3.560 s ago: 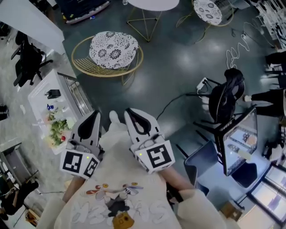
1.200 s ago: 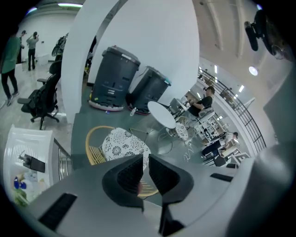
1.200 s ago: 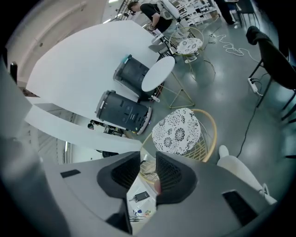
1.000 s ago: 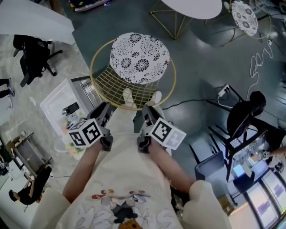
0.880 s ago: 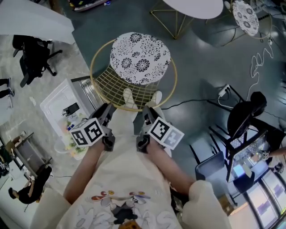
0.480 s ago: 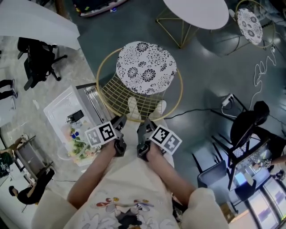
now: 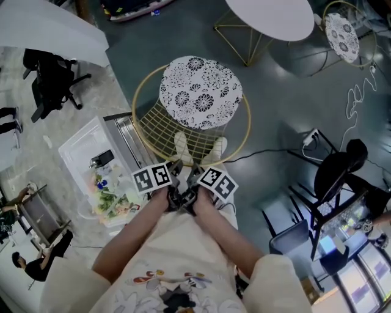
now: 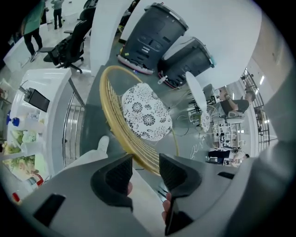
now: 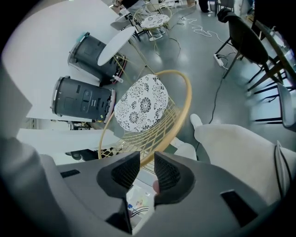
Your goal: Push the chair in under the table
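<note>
Gold wire chair (image 7: 164, 125) stands on the floor right ahead of the person, not under the white round table (image 7: 269, 17), which is well apart, beyond the chair and to the right in the head view. Chair's back rim (image 8: 113, 125) is the near side, with both grippers side by side at it, equally near. Left gripper (image 8: 145, 164) jaws have just been opening and stand wide with the rim in the gap, unpinched; right gripper (image 9: 147, 165) jaws are narrowly apart, clamping nothing, so the push likely goes away from the person, toward the table.

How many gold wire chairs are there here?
2: one gold wire chair centre, in front of the person; another top right, beside the round white table. More may be hidden.
</note>
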The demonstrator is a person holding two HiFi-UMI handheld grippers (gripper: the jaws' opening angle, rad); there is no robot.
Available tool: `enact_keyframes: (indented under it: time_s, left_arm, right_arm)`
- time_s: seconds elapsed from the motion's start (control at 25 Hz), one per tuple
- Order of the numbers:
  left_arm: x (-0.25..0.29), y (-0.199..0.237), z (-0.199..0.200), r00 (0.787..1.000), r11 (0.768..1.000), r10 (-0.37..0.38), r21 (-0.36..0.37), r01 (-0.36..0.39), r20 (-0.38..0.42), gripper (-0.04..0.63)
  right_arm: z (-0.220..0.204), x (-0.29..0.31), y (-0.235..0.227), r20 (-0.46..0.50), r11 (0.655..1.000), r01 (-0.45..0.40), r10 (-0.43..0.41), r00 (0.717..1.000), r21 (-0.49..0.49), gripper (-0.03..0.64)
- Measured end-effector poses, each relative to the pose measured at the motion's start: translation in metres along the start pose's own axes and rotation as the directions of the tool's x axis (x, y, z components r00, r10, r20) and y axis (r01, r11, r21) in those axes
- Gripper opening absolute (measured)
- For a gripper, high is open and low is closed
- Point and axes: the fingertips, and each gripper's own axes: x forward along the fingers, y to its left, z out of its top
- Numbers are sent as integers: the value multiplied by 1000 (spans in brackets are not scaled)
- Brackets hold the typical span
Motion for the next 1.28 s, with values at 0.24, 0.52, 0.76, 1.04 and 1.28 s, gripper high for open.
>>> enact_keyframes:
  time_s: [0.24,0.52,0.76,1.04,1.28]
  left_arm:
    - [12,17,3,1000,999,20,-50,-20,0,163]
    - [15,23,4,999,1000,31,-1,-31,-12,161]
    - [15,22,0,998,998,31,49,-28,-56,149]
    - [14,22,13,998,996,6,88,0,-68,149]
    - [22,11,38,997,992,-18,126,27,-70,149]
  right_arm:
    - [0,8,-6,12,1000,19,-19,1000,20,92]
    - [-15,17,-3,-39,993,13,-8,999,120,92]
    - [-17,18,-1,-20,994,2,0,1000,114,92]
    - [-14,22,11,33,997,19,-21,999,75,92]
    - [5,28,30,82,998,-55,54,995,10,94]
